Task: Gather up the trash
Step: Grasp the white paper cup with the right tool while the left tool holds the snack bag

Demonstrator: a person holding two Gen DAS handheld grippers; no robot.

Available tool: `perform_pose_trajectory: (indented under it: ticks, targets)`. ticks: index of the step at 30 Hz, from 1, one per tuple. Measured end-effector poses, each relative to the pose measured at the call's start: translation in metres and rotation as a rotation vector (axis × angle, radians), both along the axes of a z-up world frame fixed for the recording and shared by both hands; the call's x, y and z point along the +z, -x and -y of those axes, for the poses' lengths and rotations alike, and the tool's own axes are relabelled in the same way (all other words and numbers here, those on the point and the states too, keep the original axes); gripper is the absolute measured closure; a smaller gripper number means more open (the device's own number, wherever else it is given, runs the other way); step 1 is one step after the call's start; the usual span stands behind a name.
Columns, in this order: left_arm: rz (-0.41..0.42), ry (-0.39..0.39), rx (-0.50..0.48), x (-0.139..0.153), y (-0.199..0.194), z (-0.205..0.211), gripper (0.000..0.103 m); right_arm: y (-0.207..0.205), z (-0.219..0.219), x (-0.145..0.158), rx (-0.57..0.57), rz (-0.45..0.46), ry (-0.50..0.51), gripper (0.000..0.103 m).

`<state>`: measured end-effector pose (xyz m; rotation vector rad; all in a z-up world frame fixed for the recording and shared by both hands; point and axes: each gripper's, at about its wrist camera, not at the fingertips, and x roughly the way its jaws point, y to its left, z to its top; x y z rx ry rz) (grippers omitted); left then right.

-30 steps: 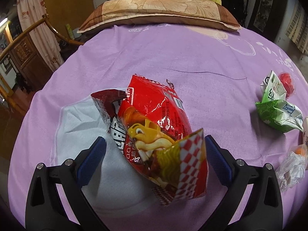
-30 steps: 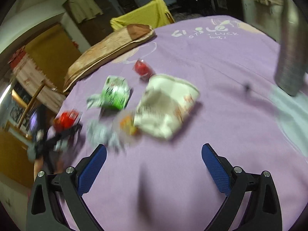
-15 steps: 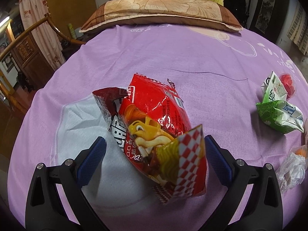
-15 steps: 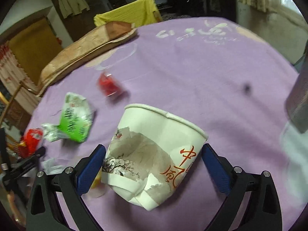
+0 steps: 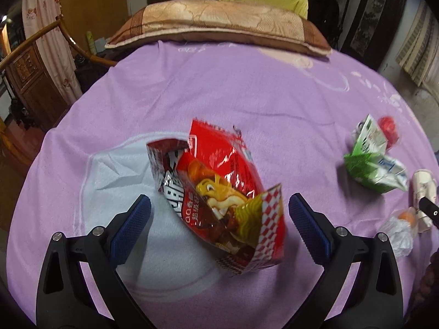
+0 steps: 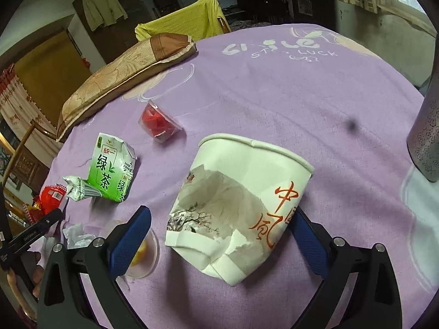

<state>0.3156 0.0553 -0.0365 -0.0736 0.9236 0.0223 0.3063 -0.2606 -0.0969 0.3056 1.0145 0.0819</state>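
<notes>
Purple bedspread [image 5: 247, 87] under brocade pillow [image 5: 219, 24]; left gripper [image 5: 219, 219] and right gripper [image 6: 219, 235] both spread wide.

1. Glossy red foil snack bag [image 5: 227, 192], crinkled, at centre frame.
2. Matt crumpled paper cup [image 6: 241, 205], lower centre.
3. Soft purple cloth bedspread [image 6: 274, 90] throughout.
4. Textured blue finger pads [image 5: 131, 227], lower left.
</notes>
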Motion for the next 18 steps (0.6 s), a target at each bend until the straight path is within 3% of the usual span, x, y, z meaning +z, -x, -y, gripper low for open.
perform_pose_trajectory:
  ticks: [5, 7, 8, 9, 11, 18]
  targets:
    - [0.000, 0.008, -0.016, -0.001, -0.003, 0.002, 0.007, -0.001, 0.004, -0.001, -0.022, 0.002, -0.033, 0.005]
    - [-0.019, 0.013, -0.025, -0.006, -0.006, 0.003, 0.021, -0.001, 0.004, -0.001, -0.022, 0.008, -0.031, 0.006]
    - [-0.037, 0.024, -0.040, -0.009, -0.008, 0.004, 0.034, -0.001, 0.003, -0.001, -0.019, 0.011, -0.026, 0.009]
    - [-0.034, 0.015, -0.037, -0.009, -0.008, 0.003, 0.039, -0.001, 0.001, -0.001, -0.010, 0.015, -0.014, 0.024]
    - [-0.006, 0.035, -0.058, -0.003, -0.004, 0.006, 0.051, -0.001, -0.002, 0.000, 0.015, 0.018, -0.003, 0.026]
    - [0.141, 0.057, -0.177, 0.029, 0.026, 0.029, 0.052, 0.005, -0.003, 0.016, 0.024, 0.084, 0.014, 0.027]
